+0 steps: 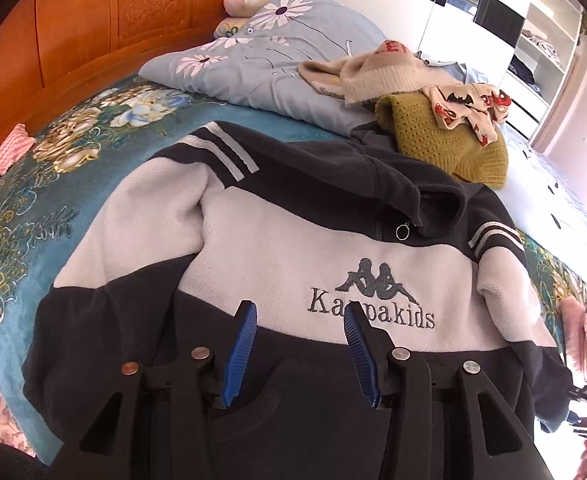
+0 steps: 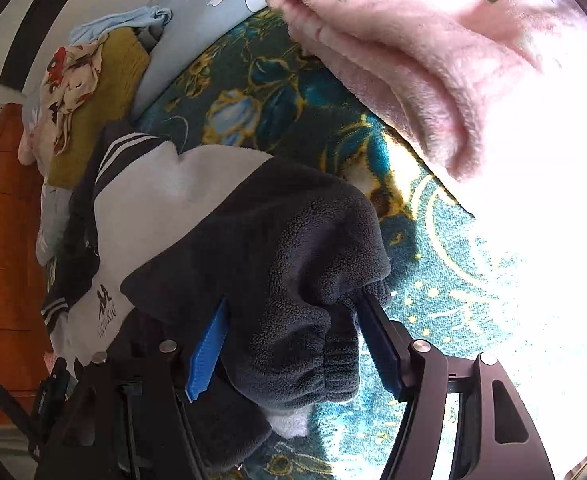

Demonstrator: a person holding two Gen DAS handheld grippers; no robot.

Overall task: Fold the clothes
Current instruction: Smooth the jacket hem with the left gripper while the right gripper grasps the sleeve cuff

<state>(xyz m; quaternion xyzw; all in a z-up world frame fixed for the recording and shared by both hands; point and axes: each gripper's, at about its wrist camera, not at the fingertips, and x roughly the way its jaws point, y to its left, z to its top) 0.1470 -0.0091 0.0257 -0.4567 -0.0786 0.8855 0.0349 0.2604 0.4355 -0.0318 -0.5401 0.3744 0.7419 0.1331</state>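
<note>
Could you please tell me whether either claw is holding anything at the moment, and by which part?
The right claw has the fleece sweatshirt's dark sleeve cuff between its open fingers. The left claw holds nothing.

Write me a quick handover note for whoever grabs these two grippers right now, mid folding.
Left gripper: open, hovering over the sweatshirt's dark lower front, holding nothing.
Right gripper: jaws open around the sleeve cuff; the cuff sits between the fingers, not yet pinched.
Sweatshirt lies face up on the bed, both sleeves still out to the sides.
Unfolded pile beyond the collar; pink garment at the right.
Done: sweatshirt laid flat. Left: fold sleeves in, fold body, then the pile.
</note>
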